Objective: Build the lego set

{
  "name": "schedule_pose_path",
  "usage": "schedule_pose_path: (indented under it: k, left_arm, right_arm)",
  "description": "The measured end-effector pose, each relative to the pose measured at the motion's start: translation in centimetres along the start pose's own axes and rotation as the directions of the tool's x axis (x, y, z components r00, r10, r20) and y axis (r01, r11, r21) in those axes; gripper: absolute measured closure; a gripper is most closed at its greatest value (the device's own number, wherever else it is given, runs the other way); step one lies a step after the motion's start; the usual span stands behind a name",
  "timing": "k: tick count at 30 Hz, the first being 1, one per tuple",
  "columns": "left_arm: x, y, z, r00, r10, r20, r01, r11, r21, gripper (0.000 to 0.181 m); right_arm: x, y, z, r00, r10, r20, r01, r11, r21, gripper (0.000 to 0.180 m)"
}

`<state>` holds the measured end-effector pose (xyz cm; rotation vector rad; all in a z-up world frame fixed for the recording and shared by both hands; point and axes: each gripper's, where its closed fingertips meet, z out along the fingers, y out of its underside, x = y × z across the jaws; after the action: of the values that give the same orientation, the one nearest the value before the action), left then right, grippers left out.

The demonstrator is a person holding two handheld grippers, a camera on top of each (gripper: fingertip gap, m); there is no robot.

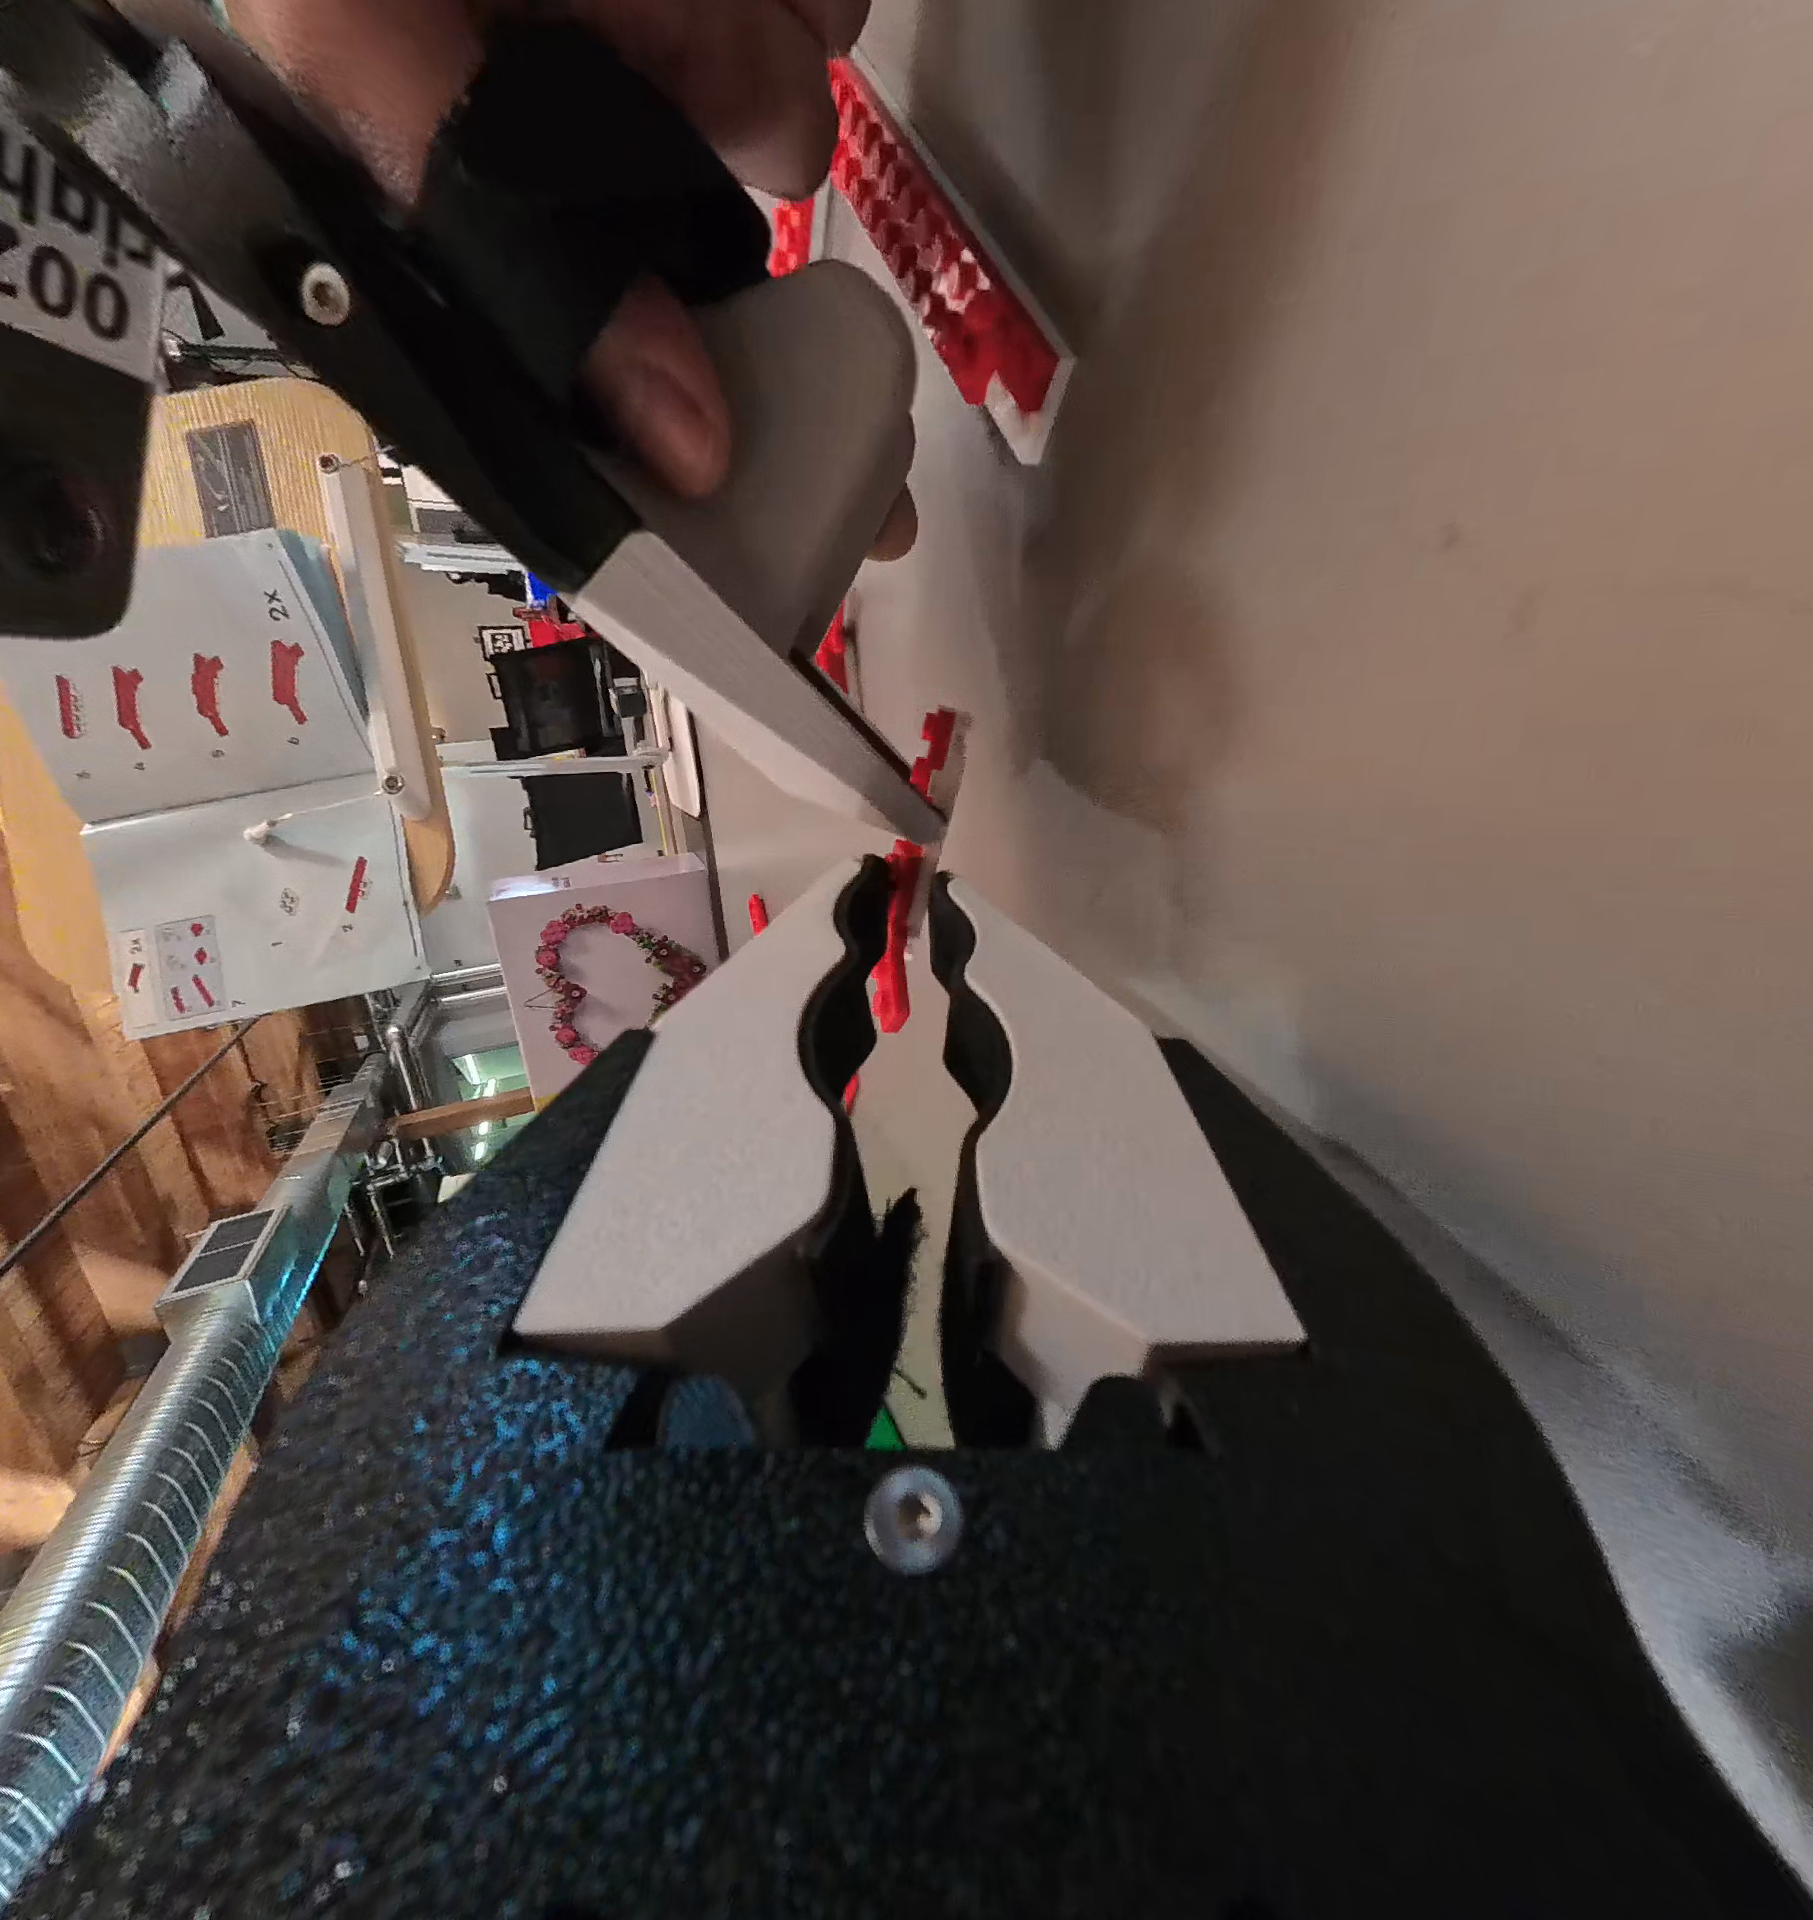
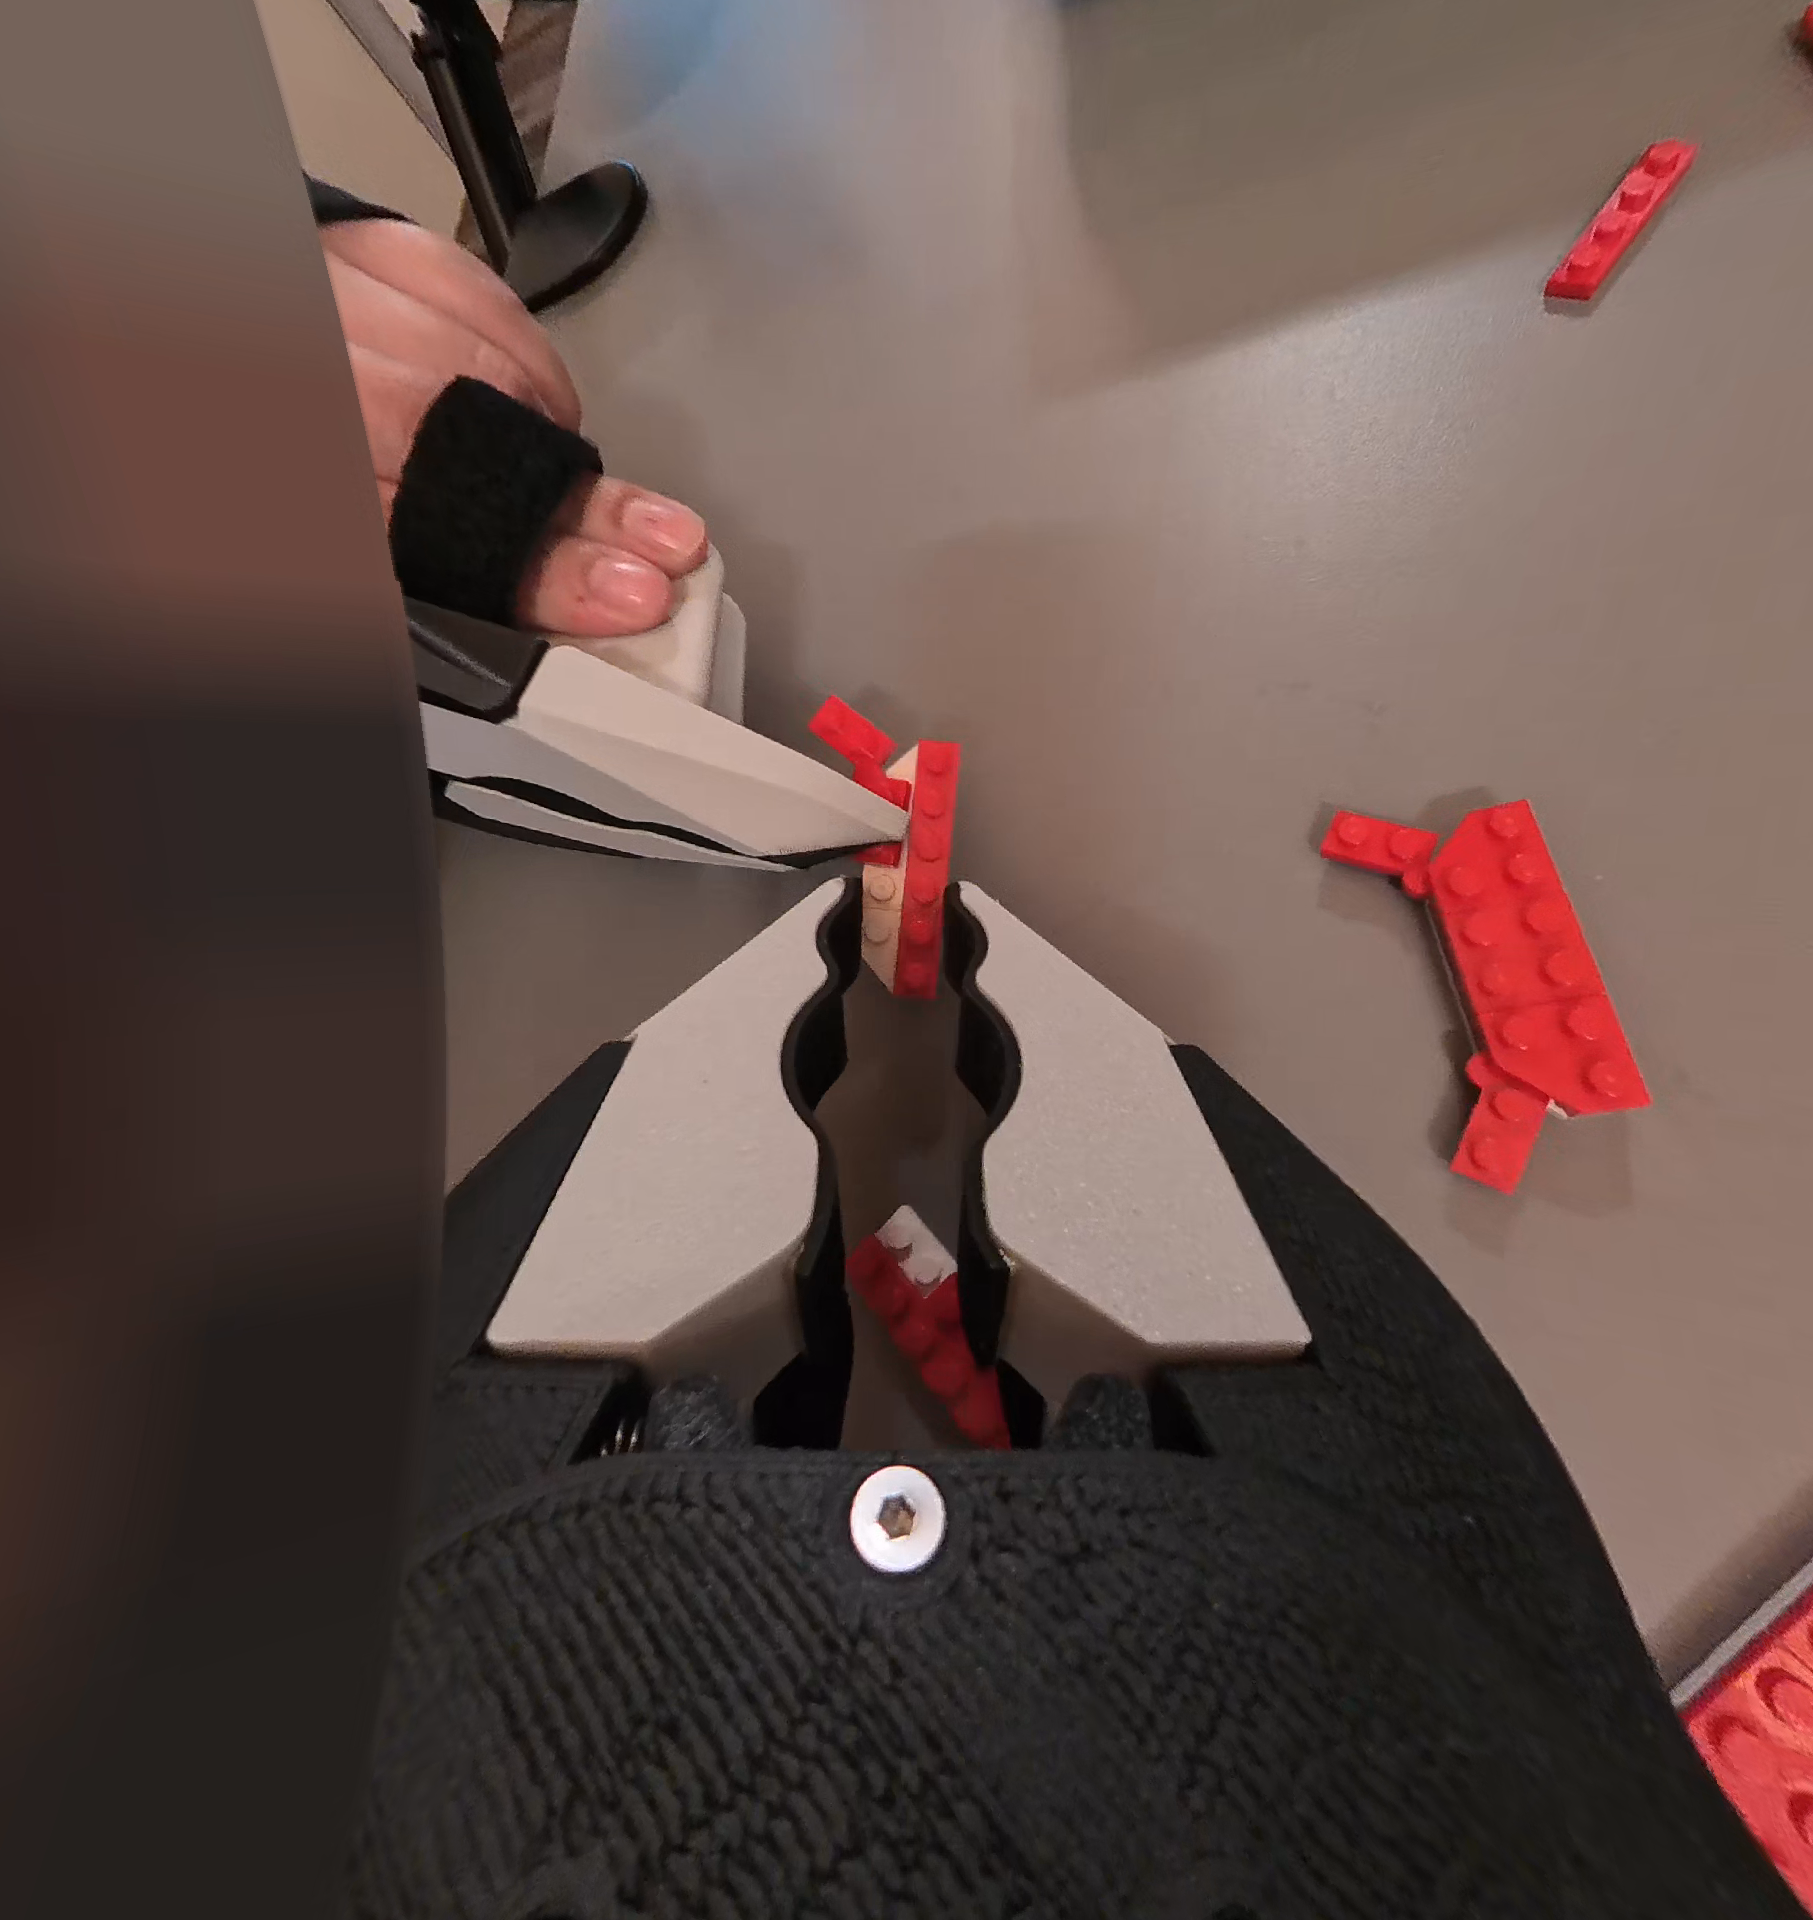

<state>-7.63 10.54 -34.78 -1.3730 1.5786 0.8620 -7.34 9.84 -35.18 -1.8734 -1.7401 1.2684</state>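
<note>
Far left, the open instruction booklet (image 1: pixel 227 707) stands on its holder, and beside it the box with a heart of flowers (image 1: pixel 611 956). My left hand (image 2: pixel 445 332), black strap over its fingers, holds the left gripper (image 1: pixel 904 878). It's squeezed narrow, pinching a small red plate (image 2: pixel 850 732) right at the fingertips.

That little plate presses against the red-and-tan stack (image 2: pixel 928 883), which stands on edge, lifted off the grey table (image 2: pixel 1193 520). The stack is in my right gripper (image 2: pixel 902 891), whose jaws are drawn in close with one wavy black pad on each side of it. Both tools meet tip to tip here, almost at a right angle. I can't tell whether the small plate is seated on the studs or only touching.

Below my right gripper, seen through the gap between its fingers, a red piece with a white patch (image 2: pixel 923 1330) lies on the table.

Off to the right lies a larger built red section (image 2: pixel 1515 966), flat, studs up, well apart from the tools. Beyond it sits a long narrow red plate (image 2: pixel 1619 223) on its own. At the bottom right corner is the edge of a big red studded plate (image 2: pixel 1795 1745).
</note>
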Motion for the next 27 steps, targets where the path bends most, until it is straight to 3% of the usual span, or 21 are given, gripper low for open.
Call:
schedule_pose_path:
  k: [6,9,15,19,22,24,27]
  left_arm:
    - [-0.2,0.3,0.0,0.999,-0.039,0.031,0.04,0.999,-0.003,0.174]
    - [-1.0,1.0,0.0,0.985,-0.161,0.053,0.162,0.987,-0.01,0.174]
    - [-2.3,0.9,-0.6,0.88,-0.473,-0.05,0.476,0.876,0.084,0.174]
    - [-3.1,0.8,-1.3,0.814,-0.569,-0.116,0.581,0.802,0.137,0.174]
    - [-3.3,0.5,-1.6,0.779,-0.603,-0.171,0.626,0.762,0.166,0.174]
    - [-3.4,0.3,-1.7,0.763,-0.616,-0.194,0.645,0.743,0.178,0.174]
    - [-3.5,0.1,-1.8,0.746,-0.63,-0.214,0.664,0.724,0.185,0.174]
  right_arm:
    - [0.1,-0.1,0.1,0.996,-0.072,-0.058,0.071,0.997,-0.018,0.165]
    - [-0.1,-0.5,0.1,0.993,-0.089,-0.073,0.089,0.996,-0.01,0.149]
    - [0.4,-2.1,-0.8,0.942,-0.272,-0.197,0.281,0.96,0.015,0.144]
    - [-1.4,-3.4,-1.8,0.785,-0.568,-0.247,0.592,0.805,0.031,0.142]
    - [-2.2,-3.9,-2.2,0.569,-0.755,-0.326,0.784,0.617,-0.06,0.153]
    - [-2.2,-3.9,-2.3,0.436,-0.824,-0.361,0.846,0.512,-0.148,0.163]
    - [-2.2,-3.9,-2.2,0.324,-0.871,-0.37,0.876,0.424,-0.231,0.173]
